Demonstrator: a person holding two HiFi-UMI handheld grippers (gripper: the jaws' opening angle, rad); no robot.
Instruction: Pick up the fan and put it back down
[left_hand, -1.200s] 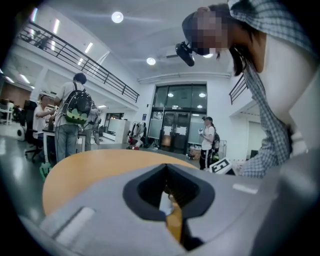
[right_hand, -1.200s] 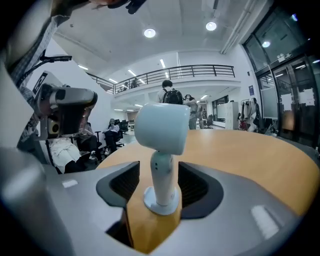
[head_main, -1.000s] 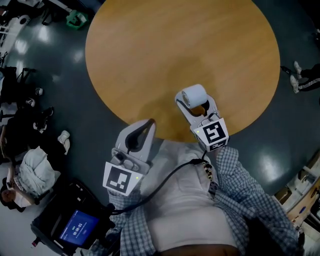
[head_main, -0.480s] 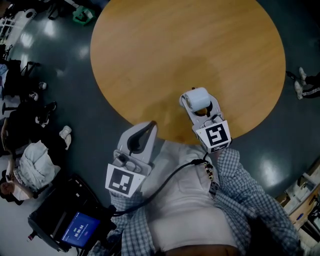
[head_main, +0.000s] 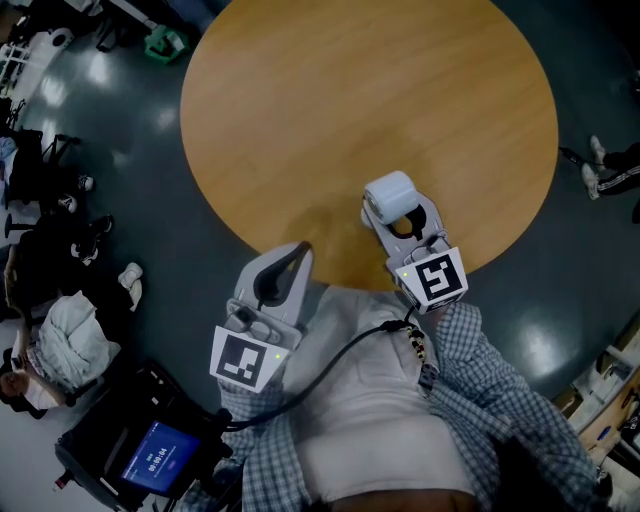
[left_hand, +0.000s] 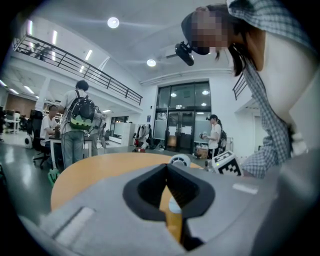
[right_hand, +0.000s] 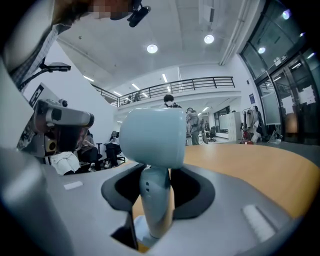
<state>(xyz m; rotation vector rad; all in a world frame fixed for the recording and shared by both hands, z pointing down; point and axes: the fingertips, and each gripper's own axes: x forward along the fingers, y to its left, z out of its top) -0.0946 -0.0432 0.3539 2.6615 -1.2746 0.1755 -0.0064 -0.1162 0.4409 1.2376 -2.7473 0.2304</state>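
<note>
Right tongs (head_main: 398, 212) just narrowed onto fan (head_main: 388, 190), pinching slim stem below head so it stays upright over near edge of bench (head_main: 330, 90). Left tongs (head_main: 298, 250) pressed together, empty, aside at bench edge, clear of lift.

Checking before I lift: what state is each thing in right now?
Fan: upright, stem clamped.
Right claw: jaws have just been closing, now shut on the fan's stem.
Left claw: shut, empty.
Blue screen: lit.
</note>
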